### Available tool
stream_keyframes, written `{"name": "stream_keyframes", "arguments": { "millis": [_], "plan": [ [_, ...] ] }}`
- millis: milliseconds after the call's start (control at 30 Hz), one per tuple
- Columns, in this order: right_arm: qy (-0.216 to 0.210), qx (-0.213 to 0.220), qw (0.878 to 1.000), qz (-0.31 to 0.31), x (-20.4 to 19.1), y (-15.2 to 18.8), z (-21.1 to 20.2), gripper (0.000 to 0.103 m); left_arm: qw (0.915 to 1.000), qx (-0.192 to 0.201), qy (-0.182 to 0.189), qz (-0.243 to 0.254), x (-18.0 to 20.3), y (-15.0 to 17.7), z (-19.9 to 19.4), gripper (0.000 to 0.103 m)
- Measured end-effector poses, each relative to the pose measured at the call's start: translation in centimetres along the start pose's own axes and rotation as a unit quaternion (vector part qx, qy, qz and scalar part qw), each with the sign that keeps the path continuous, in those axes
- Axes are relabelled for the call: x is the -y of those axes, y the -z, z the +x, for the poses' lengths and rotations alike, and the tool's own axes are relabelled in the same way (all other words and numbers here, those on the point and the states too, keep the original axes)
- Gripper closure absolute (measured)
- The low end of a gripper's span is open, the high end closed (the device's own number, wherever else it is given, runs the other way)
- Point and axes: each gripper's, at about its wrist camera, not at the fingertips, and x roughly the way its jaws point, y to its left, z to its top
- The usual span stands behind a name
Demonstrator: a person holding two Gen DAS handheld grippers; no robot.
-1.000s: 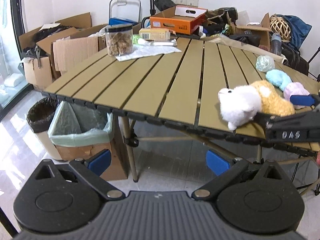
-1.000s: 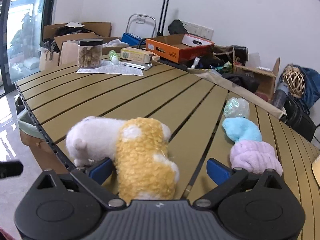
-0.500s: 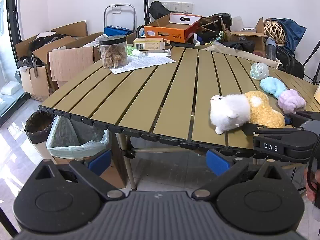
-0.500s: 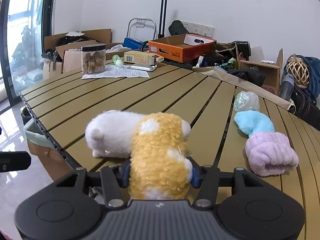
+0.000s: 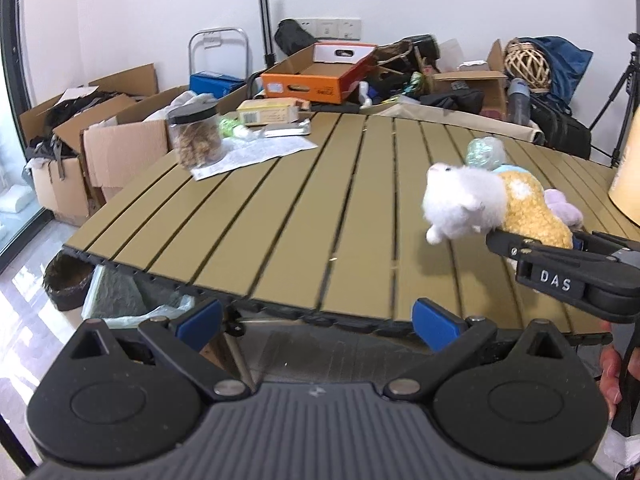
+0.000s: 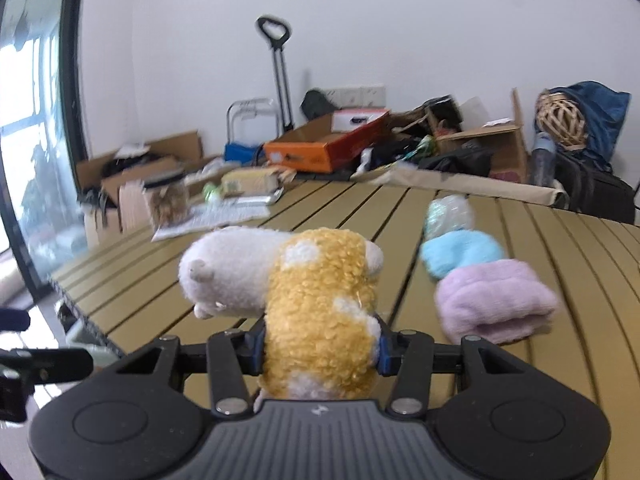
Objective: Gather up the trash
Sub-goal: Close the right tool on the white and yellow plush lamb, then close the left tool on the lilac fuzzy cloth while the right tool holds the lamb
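Ahead spreads a slatted table [image 5: 280, 220]. Ahead left on it, a jar [image 5: 195, 136] stands on a paper [image 5: 256, 152]. Beyond the far edge sits an orange box [image 5: 320, 80]; cardboard boxes [image 5: 120, 140] lie far left, and a wicker ball [image 5: 524, 62] far right.

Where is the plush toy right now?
The plush toy is clamped in the right hand-held gripper, lifted above the slatted table near its front edge, left of the purple cloth.
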Motion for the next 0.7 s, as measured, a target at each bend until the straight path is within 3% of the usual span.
{"name": "stream_keyframes", "arguments": {
  "millis": [267, 567, 700],
  "plan": [
    [0.039, 0.052, 0.996, 0.059, 6.7, -0.2, -3.6, 0.056, 0.9994, 0.003, 0.030, 0.017, 5.5, -1.4, 0.4, 0.000],
    [0.098, 0.097, 0.984, 0.109, 14.3, 1.6, -7.3, 0.056, 0.9960, 0.016, 0.072, 0.050, 12.8, -3.2, 1.9, 0.000],
    [0.120, 0.111, 0.978, 0.133, 16.7, 2.6, -8.3, 0.056, 0.9948, 0.020, 0.072, 0.069, 15.8, -4.1, 3.2, 0.000]
  ]
}}
